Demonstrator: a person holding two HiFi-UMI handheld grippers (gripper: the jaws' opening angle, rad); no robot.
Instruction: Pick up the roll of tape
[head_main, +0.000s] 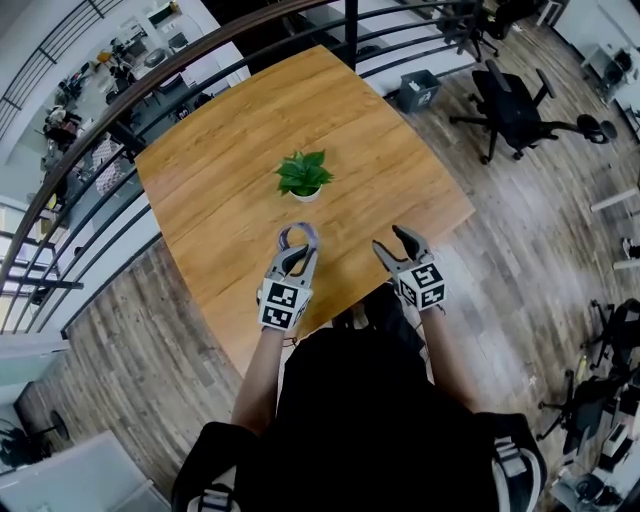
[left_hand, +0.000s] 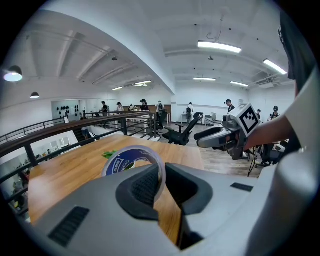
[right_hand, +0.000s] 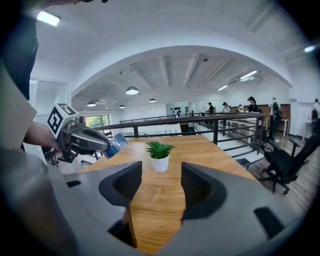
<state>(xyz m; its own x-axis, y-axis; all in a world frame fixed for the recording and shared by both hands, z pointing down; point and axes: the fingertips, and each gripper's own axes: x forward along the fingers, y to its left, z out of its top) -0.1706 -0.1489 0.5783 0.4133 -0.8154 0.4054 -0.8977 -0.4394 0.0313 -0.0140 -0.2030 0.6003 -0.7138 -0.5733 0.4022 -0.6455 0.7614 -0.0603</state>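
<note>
**Roll of tape: thin ring, held by its wall**

Just left of frame centre, pinched through the wall between narrow jaws of left gripper, seemingly lifted off the table. Probably light, stiff, slick-faced; safest gripped across the wall. Right of centre, right gripper gaping wide, empty.

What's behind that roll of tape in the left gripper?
The potted plant shows only green leaves at the left edge of the roll of tape; its pot is covered by the roll.

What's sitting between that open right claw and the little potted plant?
Nothing: only bare wooden table lies between the right gripper and the potted plant, as the right gripper view shows.
</note>
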